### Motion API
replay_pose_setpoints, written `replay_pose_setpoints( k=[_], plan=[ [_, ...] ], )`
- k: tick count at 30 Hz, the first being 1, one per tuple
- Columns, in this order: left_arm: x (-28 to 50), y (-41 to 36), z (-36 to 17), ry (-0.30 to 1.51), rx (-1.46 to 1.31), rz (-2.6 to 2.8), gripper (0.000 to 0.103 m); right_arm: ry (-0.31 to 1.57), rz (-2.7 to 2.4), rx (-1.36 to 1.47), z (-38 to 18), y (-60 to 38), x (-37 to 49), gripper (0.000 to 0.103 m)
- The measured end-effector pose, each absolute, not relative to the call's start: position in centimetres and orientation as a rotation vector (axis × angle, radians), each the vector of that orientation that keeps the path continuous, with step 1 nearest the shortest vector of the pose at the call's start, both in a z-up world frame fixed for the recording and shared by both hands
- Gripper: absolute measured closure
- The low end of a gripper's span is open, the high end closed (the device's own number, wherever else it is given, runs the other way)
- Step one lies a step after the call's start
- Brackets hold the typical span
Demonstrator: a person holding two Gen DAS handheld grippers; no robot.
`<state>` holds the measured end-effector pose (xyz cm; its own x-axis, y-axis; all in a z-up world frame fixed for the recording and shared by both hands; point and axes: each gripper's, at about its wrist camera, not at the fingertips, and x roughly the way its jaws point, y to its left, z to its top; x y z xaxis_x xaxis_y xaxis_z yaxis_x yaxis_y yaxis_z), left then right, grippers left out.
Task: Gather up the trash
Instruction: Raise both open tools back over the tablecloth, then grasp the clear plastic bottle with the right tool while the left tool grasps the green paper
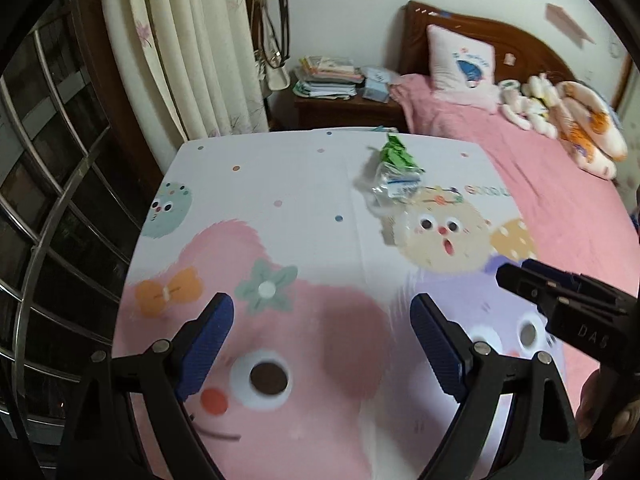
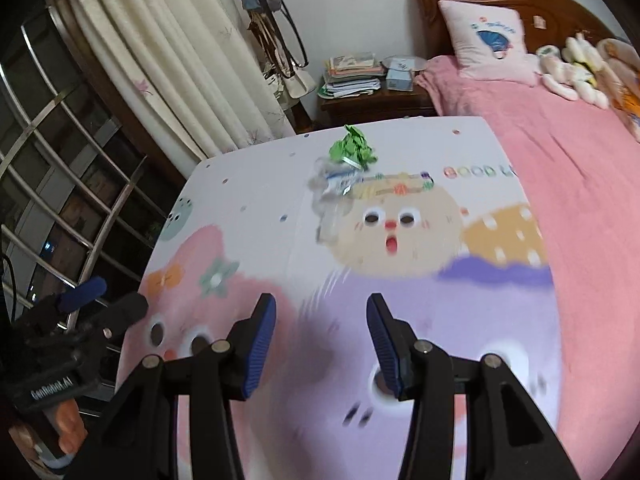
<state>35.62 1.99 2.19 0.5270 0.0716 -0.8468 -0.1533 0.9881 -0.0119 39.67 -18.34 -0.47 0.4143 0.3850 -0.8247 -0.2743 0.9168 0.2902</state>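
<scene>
A crumpled green wrapper (image 1: 396,152) touches crushed clear plastic (image 1: 394,186) on the cartoon-printed board (image 1: 280,184).

The left gripper (image 1: 322,340) is pointing steeply downward, its jaws standing wide apart with nothing between the blue pads (image 1: 208,344). The right gripper (image 2: 320,344) is tilting down at much the same angle, its jaws standing at a narrower gap, also gripping nothing. The two are hovering side by side, the right one's black fingers reaching in at the right edge of the left wrist view, the left one showing at the near left of the right wrist view. A hand (image 2: 66,426) is wrapping the left gripper's handle; both views are blurring slightly.
</scene>
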Motion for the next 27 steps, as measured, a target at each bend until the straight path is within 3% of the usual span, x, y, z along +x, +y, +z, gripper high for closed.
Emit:
replay_pose_setpoints(
  k=[14, 22, 24, 27],
  plan=[
    [45.2, 1.7, -4.2, 1.098, -0.105, 0.307, 0.014, 1.233, 0.48, 0.246, -10.3, -15.2, 53.8, 0.055],
    [47.0, 1.9, -5.0, 1.113, -0.111, 0.336, 0.014, 1.251, 0.583, 0.344, -12.3, -14.1, 54.7, 0.055],
    [47.4, 1.8, -4.9, 1.11, -0.117, 0.337, 0.014, 1.259, 0.604, 0.364, -12.5, -14.4, 54.7, 0.06],
    [48.2, 1.5, -4.7, 1.106, -0.12, 0.332, 0.014, 1.263, 0.625, 0.383, -12.6, -15.2, 54.5, 0.06]
  ],
)
